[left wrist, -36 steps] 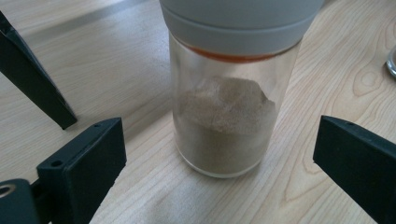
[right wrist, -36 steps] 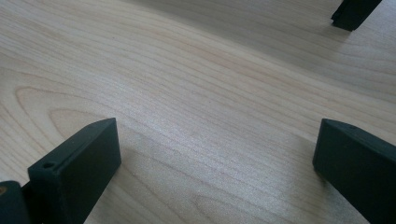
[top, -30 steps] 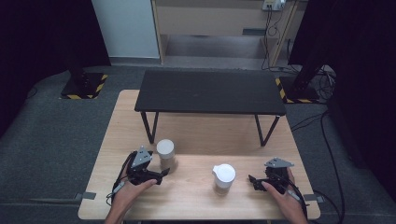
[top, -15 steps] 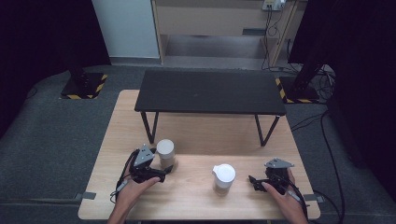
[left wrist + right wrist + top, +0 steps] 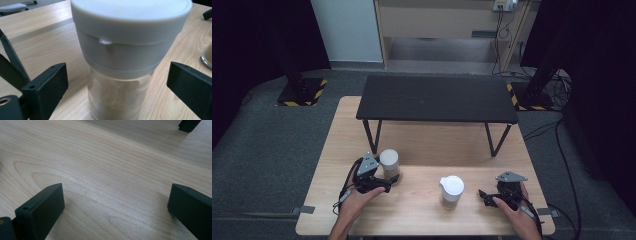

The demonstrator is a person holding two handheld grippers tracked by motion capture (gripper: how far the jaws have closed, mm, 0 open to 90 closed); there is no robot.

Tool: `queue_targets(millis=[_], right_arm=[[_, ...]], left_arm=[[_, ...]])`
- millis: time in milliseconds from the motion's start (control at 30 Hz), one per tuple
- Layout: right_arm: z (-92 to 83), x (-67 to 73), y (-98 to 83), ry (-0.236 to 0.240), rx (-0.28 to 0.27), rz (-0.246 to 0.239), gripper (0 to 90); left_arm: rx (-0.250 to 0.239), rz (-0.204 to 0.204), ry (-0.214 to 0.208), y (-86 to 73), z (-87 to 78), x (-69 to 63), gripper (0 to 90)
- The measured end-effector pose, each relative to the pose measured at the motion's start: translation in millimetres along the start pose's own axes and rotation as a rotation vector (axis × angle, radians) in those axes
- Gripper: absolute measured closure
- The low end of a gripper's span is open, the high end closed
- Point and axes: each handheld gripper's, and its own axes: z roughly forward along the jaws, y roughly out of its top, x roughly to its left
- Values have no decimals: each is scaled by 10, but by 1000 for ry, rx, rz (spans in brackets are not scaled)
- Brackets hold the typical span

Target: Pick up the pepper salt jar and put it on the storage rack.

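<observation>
A clear jar (image 5: 125,62) with a broad white lid and pale powder inside stands upright on the wooden table (image 5: 422,210). My left gripper (image 5: 117,82) is open, one jaw on each side of the jar's body, with a gap on both sides. From above, this jar (image 5: 389,161) stands at the table's left middle with the left gripper (image 5: 384,182) at its base. A second white-lidded jar (image 5: 452,189) stands right of centre. My right gripper (image 5: 484,196) lies to that jar's right, apart from it. It is open over bare wood (image 5: 112,200).
A low black bench (image 5: 437,97) spans the far half of the table; one of its feet (image 5: 188,125) is ahead of the right gripper. The rim of a clear round thing (image 5: 207,56) lies at the right edge of the left gripper view.
My left gripper has crept a little to the right, closer around the jar. The right gripper and both jars have stayed put.
</observation>
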Motion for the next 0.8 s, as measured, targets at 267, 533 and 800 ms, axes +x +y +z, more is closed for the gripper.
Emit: queue_targets(millis=[267,533,800], right_arm=[[-21,16,-18,0,0,0,17],[-29,25,-27,-1,0,2,17],[-34,29,-33,-1,0,1,17]], left_arm=[[-34,-9,-3,-19,-6,27,41],[-45,-2,-8,-22,11,32,67],[-74,-23,-7,-44,20,45,167]])
